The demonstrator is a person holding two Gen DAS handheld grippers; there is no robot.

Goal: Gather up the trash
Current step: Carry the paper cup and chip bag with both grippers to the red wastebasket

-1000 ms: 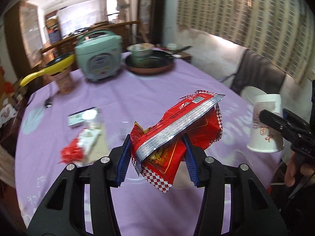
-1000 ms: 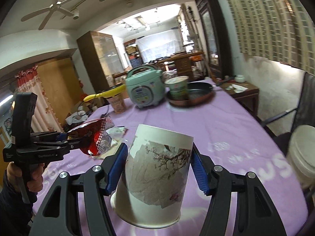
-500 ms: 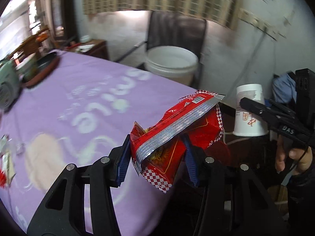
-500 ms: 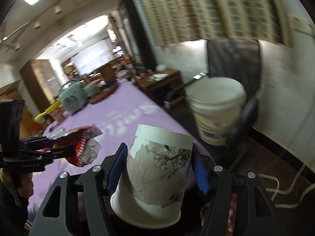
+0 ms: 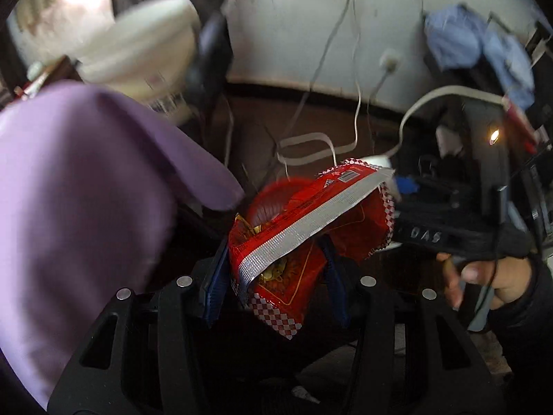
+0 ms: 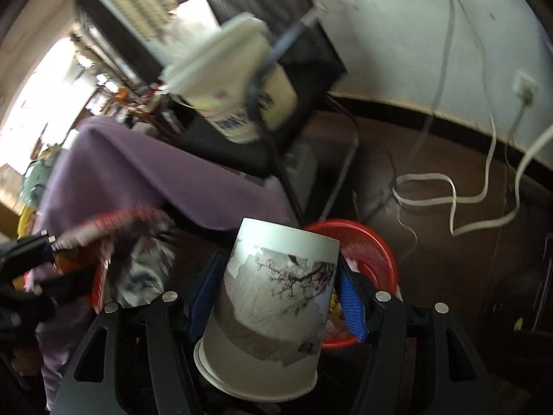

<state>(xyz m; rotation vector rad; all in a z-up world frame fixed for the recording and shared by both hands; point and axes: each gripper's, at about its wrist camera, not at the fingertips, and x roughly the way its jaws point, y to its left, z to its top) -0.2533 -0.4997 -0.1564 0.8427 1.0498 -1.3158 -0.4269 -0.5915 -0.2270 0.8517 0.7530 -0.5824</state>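
Down past the edge of the tabletop (image 5: 79,186), with its purple cloth hanging over, both tools are out over the dark brown floor (image 6: 432,173). The left hand-held gripper (image 5: 274,269) has its blue pads pinching a red snack wrapper (image 5: 307,228) with a shiny silver strip. The right hand-held gripper (image 6: 276,297) squeezes a white paper cup (image 6: 273,307) that is upside down, with a branch picture on its side.

A red trash basket (image 6: 373,245) stands on the floor just behind the cup, close to the hanging cloth. From the left camera, only a red bit of it peeks out behind the wrapper.

Other things crowd around. A big white bucket (image 6: 228,79) sits on a dark chair (image 6: 304,79) beside the tabletop. White cords (image 6: 459,200) lie in loops on the floor past the basket and run up the pale wall (image 6: 414,34). A blue cloth (image 5: 477,45) sits on dark stuff at the far right of the left camera view.
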